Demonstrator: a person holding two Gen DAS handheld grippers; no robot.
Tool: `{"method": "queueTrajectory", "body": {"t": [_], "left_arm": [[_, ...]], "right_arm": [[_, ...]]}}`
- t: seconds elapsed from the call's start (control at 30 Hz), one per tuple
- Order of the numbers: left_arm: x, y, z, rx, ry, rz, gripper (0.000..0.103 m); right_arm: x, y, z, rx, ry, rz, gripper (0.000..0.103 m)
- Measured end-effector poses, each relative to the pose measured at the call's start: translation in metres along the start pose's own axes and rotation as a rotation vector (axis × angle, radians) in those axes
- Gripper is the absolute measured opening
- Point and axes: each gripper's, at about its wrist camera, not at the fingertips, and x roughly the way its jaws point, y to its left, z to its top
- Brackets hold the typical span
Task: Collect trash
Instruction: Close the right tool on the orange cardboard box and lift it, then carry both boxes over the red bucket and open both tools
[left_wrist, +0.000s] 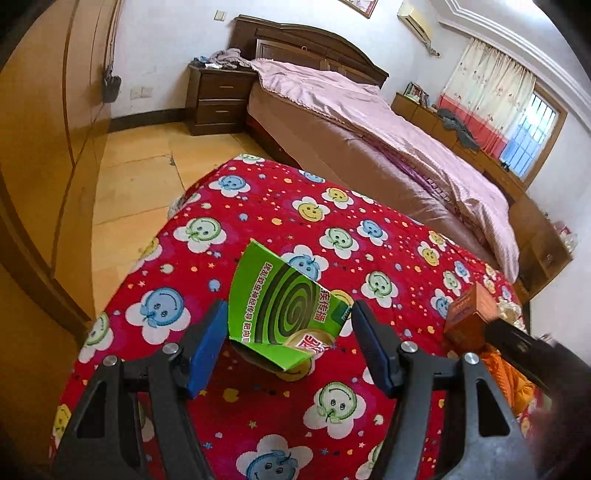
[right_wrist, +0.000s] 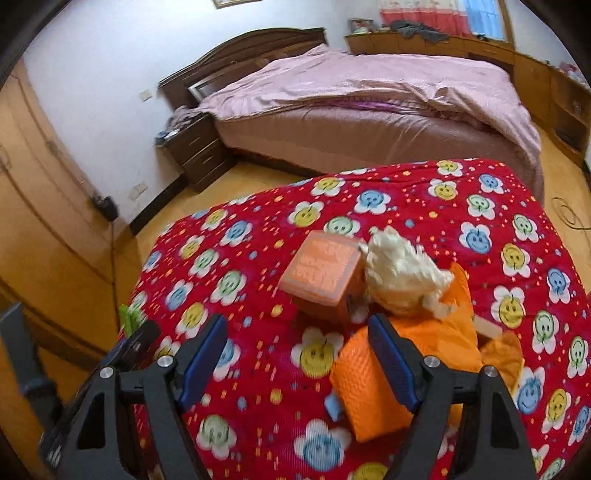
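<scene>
Approach step: left tool (left_wrist: 290, 343) is standing wide, straddling the green card (left_wrist: 280, 314) without pressing it; right tool (right_wrist: 297, 354) is hanging wide, empty, short of the orange box (right_wrist: 321, 280) and wad (right_wrist: 399, 273). Next likely: closing on the card. All trash is lying mid-worktop (left_wrist: 258, 206), edges well off.

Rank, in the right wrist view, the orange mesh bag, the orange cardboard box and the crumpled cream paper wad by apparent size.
1. Orange mesh bag, though it lies nearest the camera.
2 and 3. Orange cardboard box and crumpled cream paper wad look alike in size, side by side; no ranking between them.
</scene>
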Motion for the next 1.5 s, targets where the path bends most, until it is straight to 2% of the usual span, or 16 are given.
{"method": "queueTrajectory", "body": {"t": [0.2, 0.3, 0.37, 0.53, 0.87, 1.1, 1.27, 1.5], "left_arm": [[0.002, 0.005, 0.0, -0.02, 0.001, 0.002, 0.068], [0.004, 0.005, 0.0, -0.025, 0.012, -0.006, 0.068], [0.003, 0.004, -0.001, -0.024, 0.02, -0.022, 0.068], [-0.001, 0.0, -0.001, -0.01, 0.007, -0.034, 0.068], [-0.003, -0.006, -0.002, 0.004, 0.005, -0.044, 0.068], [-0.011, -0.018, -0.004, 0.039, -0.011, -0.079, 0.068], [-0.025, -0.035, -0.003, 0.085, -0.025, -0.113, 0.068], [-0.067, -0.072, -0.014, 0.196, -0.035, -0.169, 0.068]], "right_arm": [[0.028, 0.002, 0.011, 0.068, -0.003, -0.094, 0.077], [0.038, 0.002, 0.015, 0.076, 0.004, -0.122, 0.069], [0.043, 0.001, 0.015, 0.066, 0.013, -0.14, 0.057], [0.038, 0.001, 0.013, 0.046, 0.017, -0.109, 0.056], [-0.027, -0.004, 0.0, 0.058, -0.053, 0.036, 0.056], [-0.083, -0.022, -0.012, 0.092, -0.115, 0.047, 0.056], [-0.125, -0.048, -0.031, 0.135, -0.171, 0.016, 0.056], [-0.167, -0.092, -0.058, 0.225, -0.216, -0.036, 0.056]]}}
